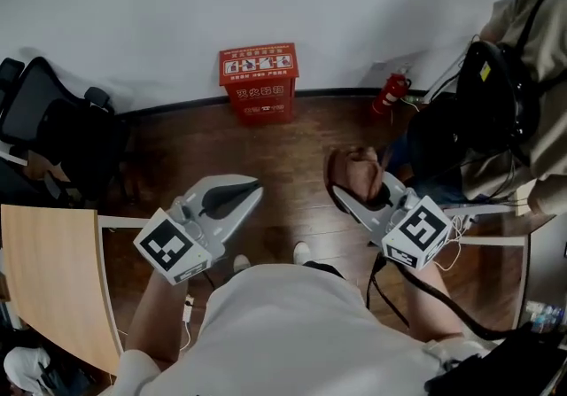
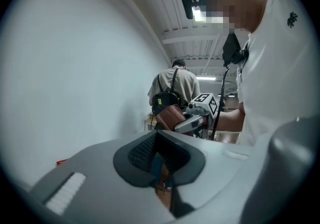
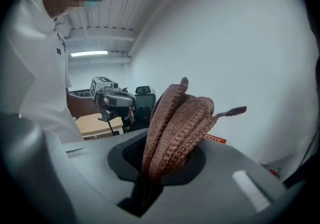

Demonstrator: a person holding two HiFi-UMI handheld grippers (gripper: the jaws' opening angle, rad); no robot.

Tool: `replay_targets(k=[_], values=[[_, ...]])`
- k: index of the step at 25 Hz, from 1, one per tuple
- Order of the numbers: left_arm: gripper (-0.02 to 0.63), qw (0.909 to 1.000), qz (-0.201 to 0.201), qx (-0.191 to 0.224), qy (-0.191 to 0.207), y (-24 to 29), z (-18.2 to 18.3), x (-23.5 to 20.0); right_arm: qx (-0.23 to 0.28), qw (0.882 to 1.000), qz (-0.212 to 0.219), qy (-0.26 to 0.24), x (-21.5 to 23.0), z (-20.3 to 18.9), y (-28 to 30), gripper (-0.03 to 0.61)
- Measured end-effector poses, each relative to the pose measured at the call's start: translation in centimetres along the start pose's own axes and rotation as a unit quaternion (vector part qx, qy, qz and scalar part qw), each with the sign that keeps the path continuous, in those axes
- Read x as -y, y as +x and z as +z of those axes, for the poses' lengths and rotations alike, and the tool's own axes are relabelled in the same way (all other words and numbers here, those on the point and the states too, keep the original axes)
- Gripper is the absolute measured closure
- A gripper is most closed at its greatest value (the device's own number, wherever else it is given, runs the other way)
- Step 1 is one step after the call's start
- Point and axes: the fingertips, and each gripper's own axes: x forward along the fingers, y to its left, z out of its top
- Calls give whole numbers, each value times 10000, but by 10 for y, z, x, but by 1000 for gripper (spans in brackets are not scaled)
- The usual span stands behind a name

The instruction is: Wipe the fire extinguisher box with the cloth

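Observation:
The red fire extinguisher box stands on the wooden floor against the white wall, well ahead of both grippers. My right gripper is shut on a bunched brown cloth, which sticks up from between its jaws. It hangs in the air to the right of the box and nearer to me. My left gripper is held at about the same height to the left, shut with nothing in it. A corner of the box shows behind the cloth in the right gripper view.
A small red fire extinguisher leans at the wall right of the box. A person with a black backpack stands at the right. A black office chair sits at the left, with a wooden tabletop near it.

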Motion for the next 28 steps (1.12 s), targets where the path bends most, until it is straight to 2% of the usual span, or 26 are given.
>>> replay_targets(k=[5,11,23,28], values=[[614,9998,-167,46,65,-35,-5,13,204,9997,-142,47,-35,10,3,534],[614,9998,-186,59,14,-83,-20,13,271,9996,-106,0,-79,20,29,534],[614,9994,-329,62,-64,-131,-21,11,218,9998,-37,-23,-130,46,58,534],[614,9990,-429,78,-57,-151,-38,13,228,9997,-59,-63,-153,40,72,534]])
